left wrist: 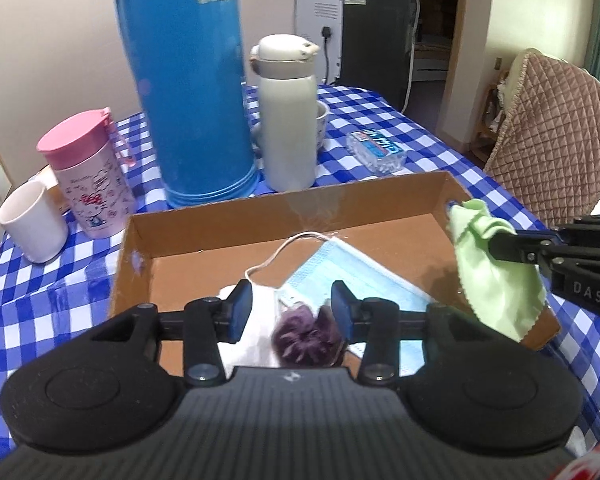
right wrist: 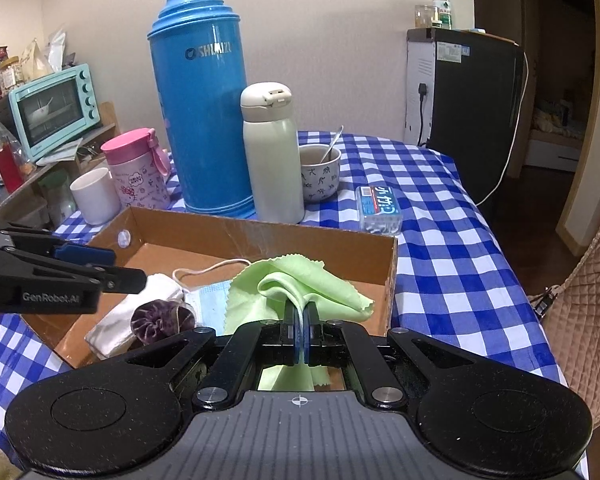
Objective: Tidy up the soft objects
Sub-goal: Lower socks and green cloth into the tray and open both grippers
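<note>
A shallow cardboard box [left wrist: 220,216] [right wrist: 260,236] lies on the checked tablecloth. Inside it are a blue face mask [left wrist: 352,272] [right wrist: 208,304], a white cloth [left wrist: 260,320] [right wrist: 140,308] and a purple scrunchie [left wrist: 306,338] [right wrist: 160,318]. My left gripper [left wrist: 291,308] [right wrist: 124,270] hangs open just above the scrunchie and the white cloth, its pads clear of both. My right gripper [right wrist: 300,320] [left wrist: 500,244] is shut on a light green cloth [right wrist: 300,284] [left wrist: 492,276], which hangs over the box's right side and drapes onto the mask.
Behind the box stand a tall blue thermos [right wrist: 200,112], a white bottle [right wrist: 272,152], a pink cup [right wrist: 138,168], a white mug [right wrist: 94,196] and a bowl with a spoon [right wrist: 320,176]. A cotton swab box [right wrist: 380,208] lies far right. A quilted chair [left wrist: 556,128] stands at the table's right edge.
</note>
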Demonstrator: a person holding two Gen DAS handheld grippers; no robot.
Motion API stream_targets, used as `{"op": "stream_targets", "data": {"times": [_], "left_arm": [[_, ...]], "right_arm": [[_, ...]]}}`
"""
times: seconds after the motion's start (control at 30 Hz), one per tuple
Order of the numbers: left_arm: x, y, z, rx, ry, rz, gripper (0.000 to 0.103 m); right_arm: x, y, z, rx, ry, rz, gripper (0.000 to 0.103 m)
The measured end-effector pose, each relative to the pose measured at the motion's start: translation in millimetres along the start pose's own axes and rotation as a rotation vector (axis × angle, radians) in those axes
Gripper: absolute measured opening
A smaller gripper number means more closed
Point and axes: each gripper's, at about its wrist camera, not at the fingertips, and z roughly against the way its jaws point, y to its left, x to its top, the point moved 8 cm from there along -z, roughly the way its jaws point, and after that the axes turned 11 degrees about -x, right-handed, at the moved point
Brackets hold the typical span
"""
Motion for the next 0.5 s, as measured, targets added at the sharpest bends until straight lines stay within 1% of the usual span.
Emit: {"op": "stream_targets", "data": {"times": [0.27, 0.33, 0.4, 0.43, 0.47, 0.5], "left_arm": [[-3.1, 14.5, 12.9, 0.018, -0.006, 0.039, 0.041], [-2.6, 15.3, 16.2, 0.019, -0.01, 0.044, 0.043], [-1.6, 15.2, 20.2, 0.02, -0.018, 0.049, 0.048], [-1.1, 15.1, 22.2, 0.018, -0.022, 0.049, 0.048], [-0.8, 14.6, 23.9, 0.018, -0.025, 0.049, 0.049], [-0.4, 14.1, 25.8, 0.019, -0.027, 0.048, 0.052]], "right_arm": [[6.0, 1.0, 3.9, 0.006, -0.024, -0.019, 0.002], [7.8, 1.5, 4.6, 0.013, -0.023, -0.035, 0.002], [8.8, 2.2, 5.0, 0.02, -0.017, -0.041, 0.005], [8.8, 2.7, 5.5, 0.022, -0.014, -0.04, 0.014], [8.6, 3.3, 6.2, 0.022, -0.012, -0.037, 0.032], [8.8, 3.4, 8.2, 0.018, -0.02, -0.037, 0.042]]}}
